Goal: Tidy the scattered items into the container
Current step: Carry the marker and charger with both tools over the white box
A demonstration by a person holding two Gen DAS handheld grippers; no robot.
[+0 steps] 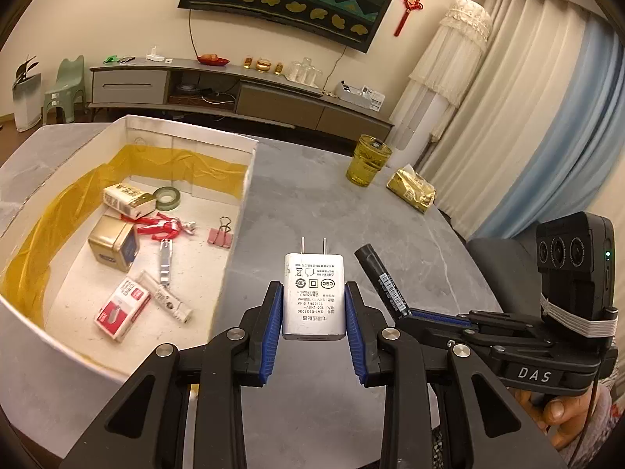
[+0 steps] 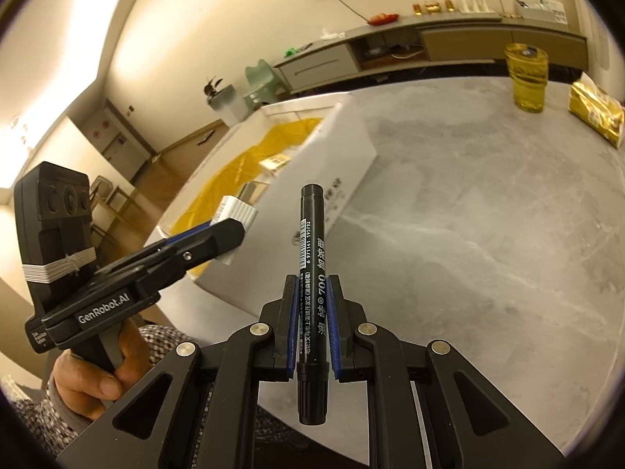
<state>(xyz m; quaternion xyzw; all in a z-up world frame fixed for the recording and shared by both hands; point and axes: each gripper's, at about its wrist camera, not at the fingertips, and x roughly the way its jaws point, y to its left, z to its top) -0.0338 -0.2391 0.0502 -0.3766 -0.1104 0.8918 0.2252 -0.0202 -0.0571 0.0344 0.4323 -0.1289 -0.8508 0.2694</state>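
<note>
My left gripper (image 1: 313, 293) is shut on a white plug charger (image 1: 314, 297), held above the grey table just right of the white box (image 1: 240, 211). The charger's prongs point away from me. My right gripper (image 2: 313, 285) is shut on a black marker (image 2: 311, 273), which sticks out forward over the table. In the left wrist view the marker (image 1: 381, 277) shows to the right of the charger. In the right wrist view the left gripper (image 2: 230, 230) with the charger (image 2: 238, 215) hangs near the box's (image 2: 351, 156) close corner. The box holds several small items.
A yellow glass (image 1: 368, 160) and a gold foil packet (image 1: 412, 188) stand at the far right of the grey marble table (image 1: 312, 203). Inside the box lie a gold tin (image 1: 113, 243), a red packet (image 1: 121, 308), a pink binder clip (image 1: 220, 234) and tape (image 1: 168, 197).
</note>
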